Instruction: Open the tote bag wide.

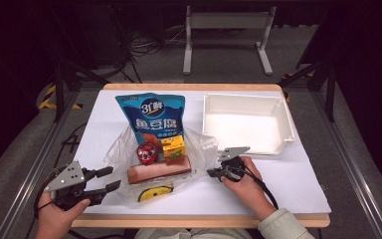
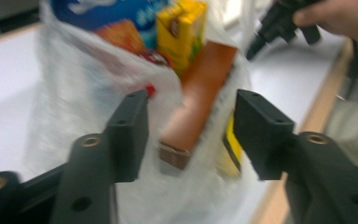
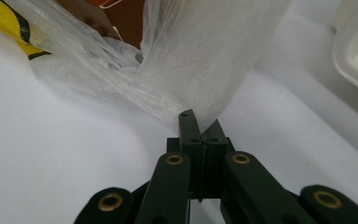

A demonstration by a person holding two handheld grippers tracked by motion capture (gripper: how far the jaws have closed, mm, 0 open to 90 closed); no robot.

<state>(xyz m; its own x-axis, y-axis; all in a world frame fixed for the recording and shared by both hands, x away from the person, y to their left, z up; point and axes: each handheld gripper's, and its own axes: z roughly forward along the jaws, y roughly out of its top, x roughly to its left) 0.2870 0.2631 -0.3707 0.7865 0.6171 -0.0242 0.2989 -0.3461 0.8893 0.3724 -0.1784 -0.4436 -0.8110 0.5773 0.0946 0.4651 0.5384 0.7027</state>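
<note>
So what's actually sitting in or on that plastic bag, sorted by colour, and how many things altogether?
Blue: 1, the snack pouch
Yellow: 2, the small carton and the flat yellow packet
Red: 1, the round tin
Brown: 1, the long box
Total: 5, all on the clear plastic bag

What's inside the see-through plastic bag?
The plastic bag holds a blue snack pouch, yellow carton, red round tin and brown box. Anything beneath them is covered.

Thin, glossy, crinkled clear plastic bag (image 1: pixel 201 149); matt black plastic jaws on right gripper (image 3: pixel 200 128) (brass-coloured inserts); smooth glossy white plastic tray (image 1: pixel 283 117); matt white table (image 1: pixel 298 179), wood-edged.
</note>
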